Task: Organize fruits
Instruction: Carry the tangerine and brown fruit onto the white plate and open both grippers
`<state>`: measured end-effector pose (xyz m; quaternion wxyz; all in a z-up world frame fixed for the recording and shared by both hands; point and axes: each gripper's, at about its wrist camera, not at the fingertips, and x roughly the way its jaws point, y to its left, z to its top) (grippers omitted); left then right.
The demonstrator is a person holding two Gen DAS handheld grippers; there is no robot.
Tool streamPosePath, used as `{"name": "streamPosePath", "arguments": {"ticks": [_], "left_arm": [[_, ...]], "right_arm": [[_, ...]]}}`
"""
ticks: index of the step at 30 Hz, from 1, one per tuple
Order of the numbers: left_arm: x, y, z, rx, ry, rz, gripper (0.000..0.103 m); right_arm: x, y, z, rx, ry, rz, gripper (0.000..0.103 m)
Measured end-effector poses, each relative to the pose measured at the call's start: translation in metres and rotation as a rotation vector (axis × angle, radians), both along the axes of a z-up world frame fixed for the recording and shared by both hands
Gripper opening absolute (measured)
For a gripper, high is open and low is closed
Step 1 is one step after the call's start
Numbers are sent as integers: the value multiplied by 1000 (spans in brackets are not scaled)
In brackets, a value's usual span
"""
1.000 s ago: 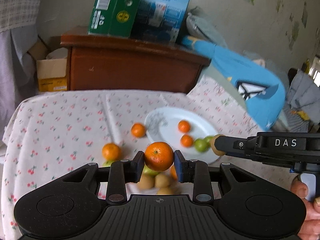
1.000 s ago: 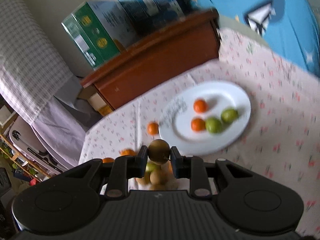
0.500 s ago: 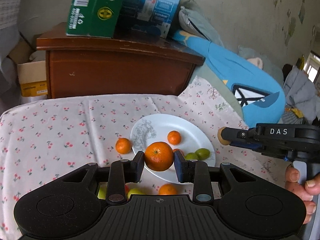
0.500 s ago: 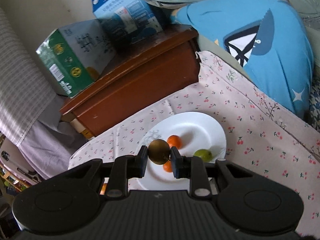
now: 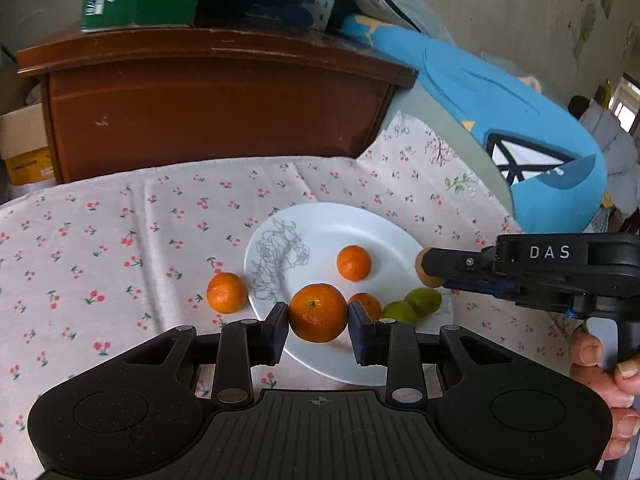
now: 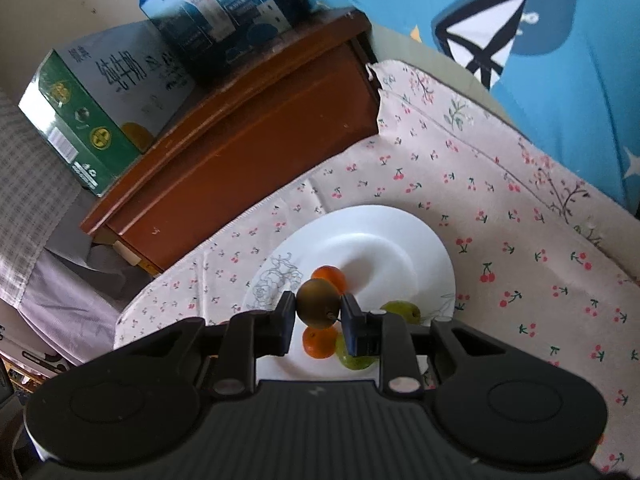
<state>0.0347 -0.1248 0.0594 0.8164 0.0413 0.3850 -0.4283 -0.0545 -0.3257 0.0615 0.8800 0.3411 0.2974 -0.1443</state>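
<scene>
My left gripper (image 5: 319,324) is shut on an orange mandarin (image 5: 318,312), held over the near rim of the white plate (image 5: 384,236). Two mandarins (image 5: 354,263) and two green fruits (image 5: 423,300) lie on that plate. One more mandarin (image 5: 226,293) rests on the cloth just left of the plate. My right gripper (image 6: 318,316) is shut on a small brown round fruit (image 6: 317,308) above the plate (image 6: 400,240); in the left wrist view the right gripper (image 5: 430,268) reaches in from the right over the plate's edge, a hand gripping its handle.
The table wears a cherry-print cloth (image 5: 120,240). Behind it stands a brown wooden cabinet (image 5: 216,108) carrying a green carton (image 6: 80,120) and a blue carton (image 6: 216,8). A big blue plush cushion (image 5: 532,156) lies at the right.
Both grippers have travelled forward toward the plate with their fruit still held. The plate now sits nearer and larger; the loose fruit seen below earlier has dropped out of view.
</scene>
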Motion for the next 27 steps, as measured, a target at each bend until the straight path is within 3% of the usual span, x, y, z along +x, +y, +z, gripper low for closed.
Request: {"name": "streamPosePath", "arguments": {"ticks": [16, 19, 21, 27], "left_arm": [[11, -23, -11, 13, 9, -15, 32], [11, -22, -8, 7, 2, -6, 41], [12, -19, -4, 3, -5, 10, 55], [17, -6, 10, -5, -31, 64, 69]], "right_arm": [[17, -7, -19, 16, 43, -23, 27], [17, -8, -20, 26, 41, -30, 27], [17, -8, -18, 28, 36, -33, 27], [16, -3, -11, 0, 13, -14, 28]]}}
